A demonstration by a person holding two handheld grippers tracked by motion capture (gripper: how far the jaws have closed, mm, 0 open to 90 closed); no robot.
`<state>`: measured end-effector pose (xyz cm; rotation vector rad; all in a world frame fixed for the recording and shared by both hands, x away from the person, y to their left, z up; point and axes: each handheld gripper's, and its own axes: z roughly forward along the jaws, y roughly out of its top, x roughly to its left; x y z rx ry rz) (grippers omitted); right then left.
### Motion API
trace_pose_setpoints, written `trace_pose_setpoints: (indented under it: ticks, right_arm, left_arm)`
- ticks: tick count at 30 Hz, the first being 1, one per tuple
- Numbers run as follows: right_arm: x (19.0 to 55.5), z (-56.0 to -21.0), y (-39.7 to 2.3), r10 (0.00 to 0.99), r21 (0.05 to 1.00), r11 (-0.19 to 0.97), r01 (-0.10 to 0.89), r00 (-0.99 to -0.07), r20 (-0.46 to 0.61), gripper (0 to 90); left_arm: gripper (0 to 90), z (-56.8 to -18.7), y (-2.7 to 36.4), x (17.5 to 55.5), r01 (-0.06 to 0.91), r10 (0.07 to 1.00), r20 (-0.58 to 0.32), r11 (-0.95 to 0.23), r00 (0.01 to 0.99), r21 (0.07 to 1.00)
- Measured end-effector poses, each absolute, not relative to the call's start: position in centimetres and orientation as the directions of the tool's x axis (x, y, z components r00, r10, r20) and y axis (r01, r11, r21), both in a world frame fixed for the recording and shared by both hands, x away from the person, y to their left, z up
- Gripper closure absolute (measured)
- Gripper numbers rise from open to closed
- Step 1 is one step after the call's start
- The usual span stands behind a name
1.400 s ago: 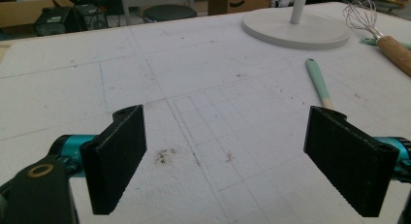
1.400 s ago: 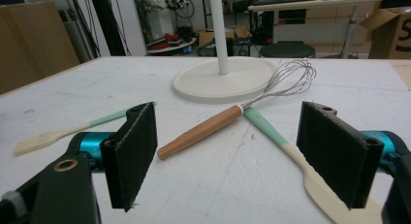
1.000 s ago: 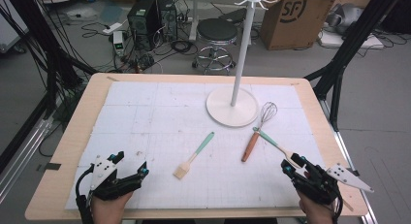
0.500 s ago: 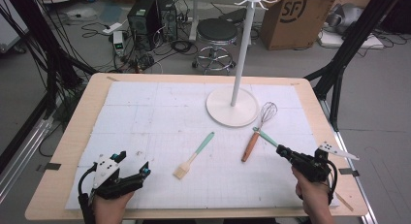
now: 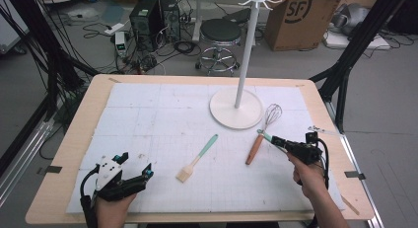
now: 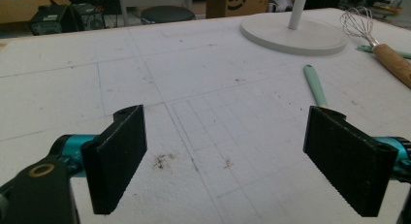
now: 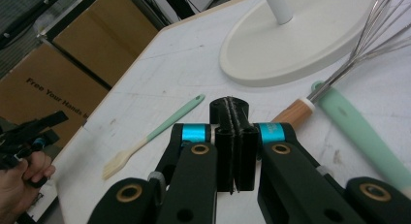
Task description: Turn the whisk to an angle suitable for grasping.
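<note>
My right gripper [image 5: 274, 139] is shut with nothing between its pads [image 7: 232, 118], and its tips point at the whisk. The whisk has a wooden handle [image 5: 254, 149] [image 7: 293, 112] and a wire head [image 5: 272, 113] that rests by the white stand base [image 5: 235, 109]. A mint spatula handle [image 5: 262, 134] [image 7: 361, 124] crosses under the whisk's neck and runs beside this gripper. A mint-handled pastry brush [image 5: 197, 159] [image 7: 155, 132] lies mid-mat. My left gripper [image 5: 133, 165] [image 6: 228, 156] rests open at the near left, with bare mat between its jaws.
A white foam mat [image 5: 162, 119] covers the wooden table [image 5: 74, 139]. The stand's pole [image 5: 246, 55] rises from its base at the back right. A stool, boxes and cables stand on the floor beyond the far edge.
My right gripper has moved away from the near right edge toward the whisk handle, and its jaws have gone from open to shut. The left gripper has stayed put.
</note>
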<state>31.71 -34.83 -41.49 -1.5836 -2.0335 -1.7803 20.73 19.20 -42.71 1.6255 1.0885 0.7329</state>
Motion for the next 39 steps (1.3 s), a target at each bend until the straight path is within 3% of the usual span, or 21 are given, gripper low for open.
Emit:
trace_pose_setpoints:
  ticks: [15, 23, 32, 39]
  right_arm:
    - [36.7, -42.5, -32.2, 0.643, 0.642, -0.100, 0.760, -0.444, 0.625, 89.5]
    - [38.8, -42.8, -30.8, 0.675, 0.642, -0.053, 0.765, -0.446, 0.587, 89.5]
    - [40.7, -44.7, -31.5, 0.692, 0.596, -0.082, 0.799, -0.384, 0.611, 89.5]
    - [42.3, -44.4, -31.6, 0.725, 0.579, -0.032, 0.815, -0.380, 0.575, 89.5]
  left_arm:
    - [16.4, -42.8, 19.4, 20.8, 0.308, 0.909, -0.055, -0.082, 0.412, 0.948]
    - [16.4, -42.8, 19.7, 20.8, 0.305, 0.909, -0.055, -0.080, 0.413, 0.949]
    - [16.5, -43.1, 19.8, 21.0, 0.320, 0.907, -0.079, -0.064, 0.414, 0.945]
    - [16.5, -43.3, 19.8, 21.3, 0.337, 0.902, -0.092, -0.062, 0.422, 0.940]
